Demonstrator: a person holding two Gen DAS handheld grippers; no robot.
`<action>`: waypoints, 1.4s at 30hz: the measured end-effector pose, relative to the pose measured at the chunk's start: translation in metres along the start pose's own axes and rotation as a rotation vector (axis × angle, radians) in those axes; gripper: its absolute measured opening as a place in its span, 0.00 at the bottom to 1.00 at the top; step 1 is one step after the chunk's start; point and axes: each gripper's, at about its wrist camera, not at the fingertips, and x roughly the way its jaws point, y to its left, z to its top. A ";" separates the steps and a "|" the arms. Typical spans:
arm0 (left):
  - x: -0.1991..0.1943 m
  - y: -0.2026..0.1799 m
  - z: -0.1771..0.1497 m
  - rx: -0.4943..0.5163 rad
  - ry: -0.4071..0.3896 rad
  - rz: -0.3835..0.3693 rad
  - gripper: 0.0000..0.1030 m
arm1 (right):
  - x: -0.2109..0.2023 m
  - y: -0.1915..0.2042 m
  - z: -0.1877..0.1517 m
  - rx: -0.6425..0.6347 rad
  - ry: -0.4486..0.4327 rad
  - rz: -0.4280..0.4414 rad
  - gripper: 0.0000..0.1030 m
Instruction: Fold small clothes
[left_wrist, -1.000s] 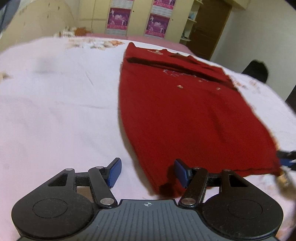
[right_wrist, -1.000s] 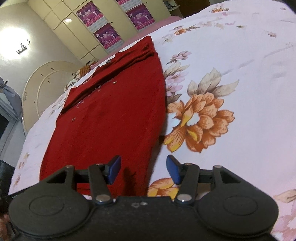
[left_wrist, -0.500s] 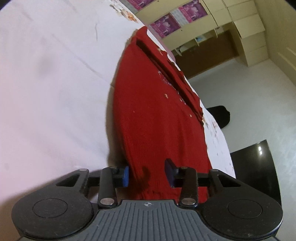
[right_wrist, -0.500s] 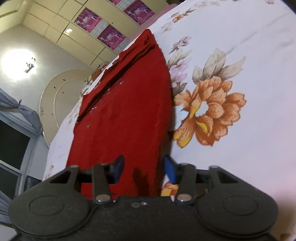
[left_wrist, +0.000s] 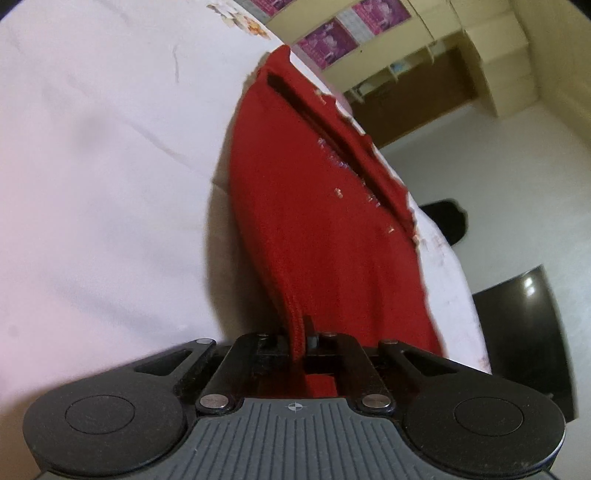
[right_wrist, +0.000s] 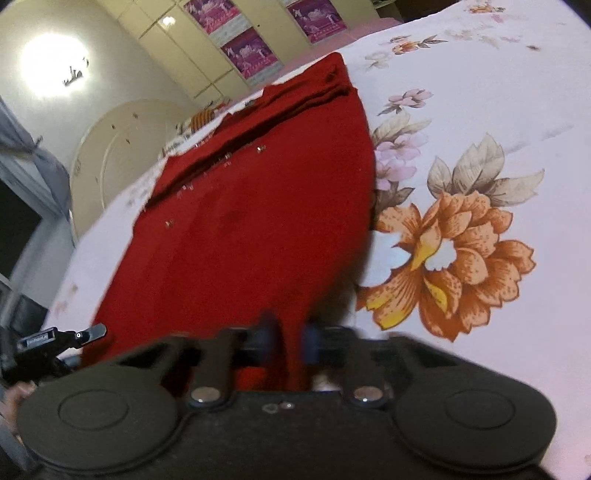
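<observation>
Both jaws have just come together from spread: our left hand-held gripper (left_wrist: 300, 338) and right hand-held gripper (right_wrist: 289, 341) each pinch a near corner of the one red garment (left_wrist: 325, 236) lying on the bed (left_wrist: 103, 177), so we can lift for the fold.

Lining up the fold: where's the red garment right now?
The red garment lies flat on the flowered bedsheet, its near edge pinched by the left gripper and the right gripper.
</observation>
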 end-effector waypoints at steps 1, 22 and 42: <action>-0.009 0.001 -0.001 -0.009 -0.031 -0.046 0.03 | -0.002 0.003 0.000 -0.029 -0.006 -0.022 0.05; -0.015 -0.058 0.088 0.142 -0.235 -0.101 0.03 | -0.031 0.029 0.096 -0.153 -0.202 -0.008 0.05; 0.148 -0.090 0.281 0.208 -0.184 0.054 0.03 | 0.139 -0.046 0.290 0.167 -0.113 0.080 0.06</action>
